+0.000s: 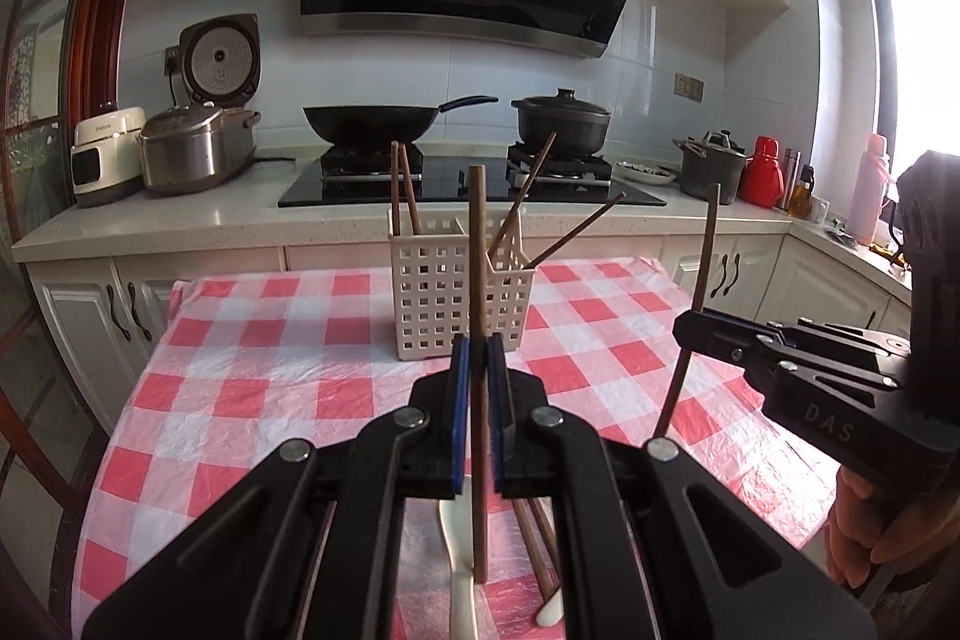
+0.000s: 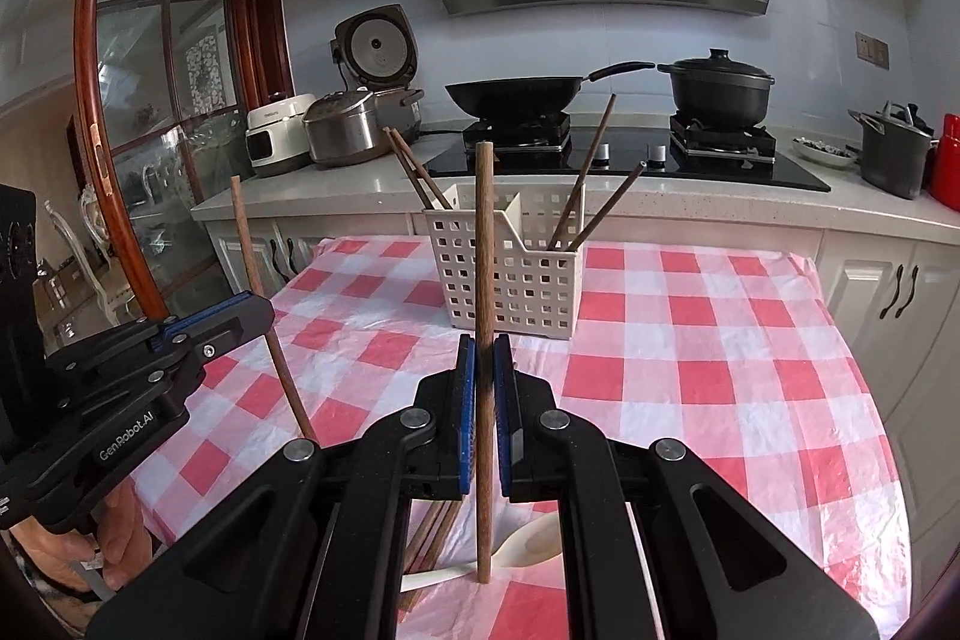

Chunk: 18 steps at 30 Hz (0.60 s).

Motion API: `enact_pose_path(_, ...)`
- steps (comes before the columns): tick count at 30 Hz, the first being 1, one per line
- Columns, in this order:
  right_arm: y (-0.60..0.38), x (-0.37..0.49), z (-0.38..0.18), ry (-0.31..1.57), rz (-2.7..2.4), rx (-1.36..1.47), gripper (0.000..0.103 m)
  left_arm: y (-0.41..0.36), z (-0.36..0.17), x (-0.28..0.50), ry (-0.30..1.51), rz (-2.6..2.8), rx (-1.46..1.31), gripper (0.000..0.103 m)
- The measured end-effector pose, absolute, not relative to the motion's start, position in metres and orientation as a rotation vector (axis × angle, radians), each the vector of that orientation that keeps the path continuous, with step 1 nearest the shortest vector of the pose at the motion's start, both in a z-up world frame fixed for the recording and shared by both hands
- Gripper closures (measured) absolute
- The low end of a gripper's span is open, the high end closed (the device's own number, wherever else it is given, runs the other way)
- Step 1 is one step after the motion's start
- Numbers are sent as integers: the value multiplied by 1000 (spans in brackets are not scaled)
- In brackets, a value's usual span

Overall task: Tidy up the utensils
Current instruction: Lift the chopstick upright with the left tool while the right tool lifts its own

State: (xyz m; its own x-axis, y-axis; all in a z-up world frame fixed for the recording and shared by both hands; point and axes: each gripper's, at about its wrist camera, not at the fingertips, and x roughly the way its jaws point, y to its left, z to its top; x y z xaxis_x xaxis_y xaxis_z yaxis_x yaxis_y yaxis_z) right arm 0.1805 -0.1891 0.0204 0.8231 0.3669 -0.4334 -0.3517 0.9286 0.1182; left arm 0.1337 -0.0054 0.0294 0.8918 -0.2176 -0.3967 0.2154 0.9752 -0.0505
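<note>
My left gripper (image 1: 478,346) is shut on a brown wooden chopstick (image 1: 477,244) held upright above the table. My right gripper (image 2: 485,346) is shut on another wooden chopstick (image 2: 485,232), also upright. Each gripper shows in the other's view: the right one (image 1: 690,328) at the right edge, the left one (image 2: 264,307) at the left edge. A white perforated utensil basket (image 1: 444,292) (image 2: 528,280) stands ahead on the checked cloth, with two chopsticks in each of its two compartments. More chopsticks (image 1: 537,538) (image 2: 432,532) and white spoons (image 1: 459,568) (image 2: 534,538) lie on the cloth below the grippers.
The table has a red and white checked cloth (image 1: 270,370) (image 2: 720,370). Behind it runs a kitchen counter with a stove (image 1: 474,184), a wok (image 1: 372,121), a black pot (image 1: 561,121), rice cookers (image 1: 192,148) and bottles (image 1: 762,172).
</note>
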Motion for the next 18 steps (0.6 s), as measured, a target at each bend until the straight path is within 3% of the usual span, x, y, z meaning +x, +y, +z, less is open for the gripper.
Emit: enact_pose_path(18,-180,160,39,415,384,3,96,-2,44,110,348,-214,4,97)
